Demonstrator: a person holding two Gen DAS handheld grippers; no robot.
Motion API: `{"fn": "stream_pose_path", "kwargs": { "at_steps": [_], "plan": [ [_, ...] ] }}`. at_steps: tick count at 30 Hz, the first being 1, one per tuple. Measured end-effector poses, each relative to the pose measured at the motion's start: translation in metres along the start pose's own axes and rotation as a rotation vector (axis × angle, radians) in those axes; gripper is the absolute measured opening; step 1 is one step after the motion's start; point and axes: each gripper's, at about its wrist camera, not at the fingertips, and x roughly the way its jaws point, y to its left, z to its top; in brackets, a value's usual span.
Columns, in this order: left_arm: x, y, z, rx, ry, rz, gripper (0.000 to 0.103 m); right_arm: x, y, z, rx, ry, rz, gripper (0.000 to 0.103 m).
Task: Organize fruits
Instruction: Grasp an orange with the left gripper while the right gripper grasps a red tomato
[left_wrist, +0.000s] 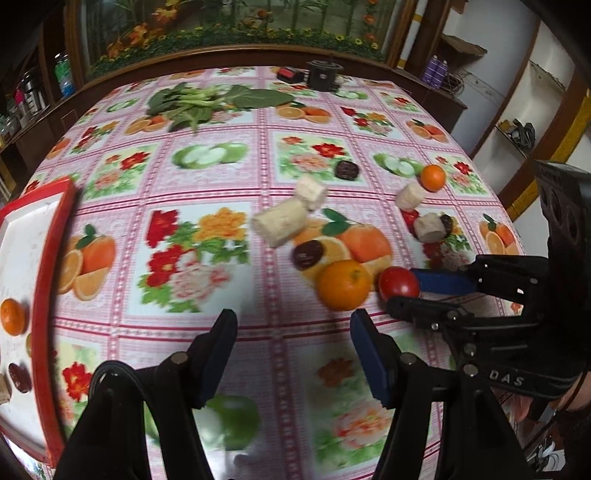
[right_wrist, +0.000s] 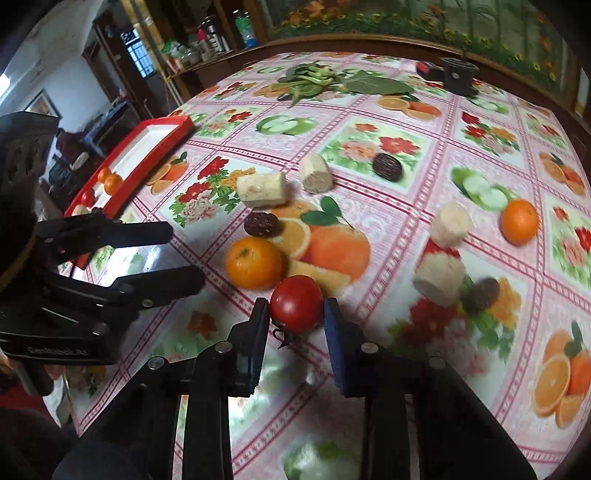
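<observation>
Clamped on the round red tomato (right_wrist: 296, 308) beside the orange tangerine (right_wrist: 253, 262), the right gripper (right_wrist: 295, 314) could bruise or squirt it out; the left gripper (left_wrist: 291, 332) gapes empty.

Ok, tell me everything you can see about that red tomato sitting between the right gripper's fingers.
The tomato is small, round, glossy and deep red, with a dark dried green calyx at its near lower side, so it lies tipped over. It rests on the flowered tablecloth just near of a real orange, close to it but seemingly not touching. The right gripper brackets it, a blue-padded finger on either side; its pads look to be at or almost at the skin, and a firm grip is not certain.
</observation>
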Motion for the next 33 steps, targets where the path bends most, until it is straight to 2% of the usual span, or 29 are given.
{"fn": "stream_pose_path", "kwargs": {
  "at_steps": [10, 11, 12, 15, 18, 33],
  "plan": [
    [0.02, -0.027, 0.013, 0.016, 0.002, -0.03, 0.066, -0.022, -0.013, -0.019, 0.037, -0.025, -0.071, 0.029],
    [0.022, -0.028, 0.013, 0.012, 0.004, -0.042, 0.062, -0.023, -0.015, -0.021, 0.04, -0.024, -0.079, 0.03],
    [0.023, -0.028, 0.013, 0.006, 0.004, -0.055, 0.051, -0.024, -0.016, -0.022, 0.043, -0.024, -0.082, 0.03],
    [0.029, -0.026, 0.013, -0.002, 0.012, -0.06, 0.039, -0.023, -0.021, -0.024, 0.064, -0.023, -0.088, 0.03],
    [0.028, -0.017, 0.012, -0.039, 0.007, -0.098, 0.039, -0.02, -0.022, -0.024, 0.077, -0.018, -0.086, 0.03],
    [0.001, 0.009, -0.011, -0.058, -0.028, -0.045, 0.039, -0.021, -0.004, -0.021, 0.045, -0.033, -0.113, 0.03]
  ]
}}
